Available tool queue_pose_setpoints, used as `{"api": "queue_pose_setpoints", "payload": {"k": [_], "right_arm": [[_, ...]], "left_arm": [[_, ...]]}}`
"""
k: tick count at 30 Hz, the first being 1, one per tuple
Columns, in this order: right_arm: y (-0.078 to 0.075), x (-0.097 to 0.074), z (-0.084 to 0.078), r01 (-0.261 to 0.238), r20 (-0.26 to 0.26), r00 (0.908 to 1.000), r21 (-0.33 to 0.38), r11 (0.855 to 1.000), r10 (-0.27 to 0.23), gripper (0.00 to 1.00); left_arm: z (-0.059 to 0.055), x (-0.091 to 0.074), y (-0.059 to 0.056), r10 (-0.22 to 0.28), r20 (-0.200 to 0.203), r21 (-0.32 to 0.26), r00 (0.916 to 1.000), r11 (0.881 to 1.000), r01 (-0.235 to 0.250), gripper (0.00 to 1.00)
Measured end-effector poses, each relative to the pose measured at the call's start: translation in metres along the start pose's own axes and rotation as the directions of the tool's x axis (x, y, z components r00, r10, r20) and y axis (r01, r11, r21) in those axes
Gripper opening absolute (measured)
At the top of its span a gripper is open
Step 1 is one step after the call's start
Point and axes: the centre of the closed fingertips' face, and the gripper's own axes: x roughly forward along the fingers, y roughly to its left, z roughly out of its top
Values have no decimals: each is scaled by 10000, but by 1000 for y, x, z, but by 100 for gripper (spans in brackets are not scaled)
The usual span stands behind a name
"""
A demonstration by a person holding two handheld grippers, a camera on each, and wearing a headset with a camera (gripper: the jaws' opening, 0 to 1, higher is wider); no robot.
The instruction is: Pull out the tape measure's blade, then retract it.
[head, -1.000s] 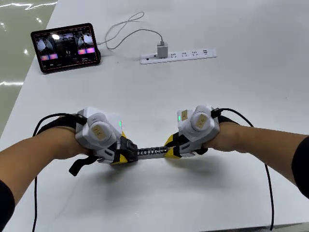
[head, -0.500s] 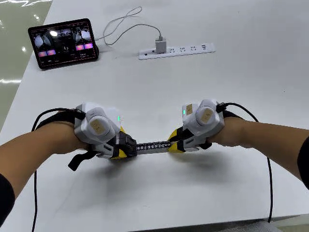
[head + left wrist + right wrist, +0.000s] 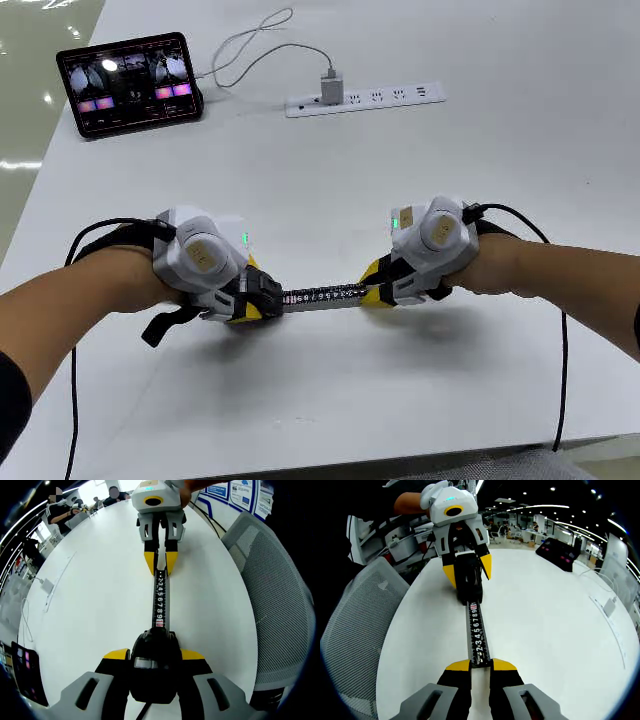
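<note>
The black tape measure case (image 3: pixel 262 297) (image 3: pixel 155 662) sits clamped between the yellow-tipped jaws of my left gripper (image 3: pixel 250 303) (image 3: pixel 155 655). Its numbered blade (image 3: pixel 322 295) (image 3: pixel 159 597) (image 3: pixel 477 637) runs out to the right, just above the white table (image 3: pixel 330 390). My right gripper (image 3: pixel 372 295) (image 3: pixel 480 666) is shut on the blade's end. In the right gripper view the case (image 3: pixel 468 577) stands at the far end inside the left gripper (image 3: pixel 466 570). In the left gripper view the right gripper (image 3: pixel 160 562) pinches the blade tip.
A tablet (image 3: pixel 127 82) with a lit screen lies at the far left of the table. A white power strip (image 3: pixel 365 99) with a charger and cable lies at the back. Black cables trail from both grippers. A mesh chair (image 3: pixel 272 590) stands beside the table's near edge.
My right gripper has moved to the right with the blade end, so more blade shows between the grippers. The left gripper holds the case in about the same place.
</note>
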Motion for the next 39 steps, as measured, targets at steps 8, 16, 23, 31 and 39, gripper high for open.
{"api": "queue_pose_setpoints", "payload": {"k": [8, 16, 23, 31, 39], "right_arm": [[0, -3, -2, 38, 6, 10000, -62, 10000, -38, 8], [-1, -6, -6, 55, 8, 10000, -33, 10000, -55, 8], [-2, -8, -9, 77, 14, 10000, 19, 10000, -77, 8], [-4, -11, -13, 105, -8, 9999, 106, 9999, -105, 8], [-5, -15, -18, 122, -7, 9999, 94, 9999, -122, 8]], "left_arm": [[0, -1, -1, 6, 10, -14, 10000, 10000, -6, 32], [0, -1, 0, 18, 9, -27, 10000, 10000, -18, 32], [-1, 0, 1, 42, 8, -20, 10000, 10000, -42, 32], [-2, 1, 2, 66, 1, -23, 10000, 10000, -66, 32], [-2, 2, 2, 108, 0, -21, 9999, 9999, -108, 32]]}}
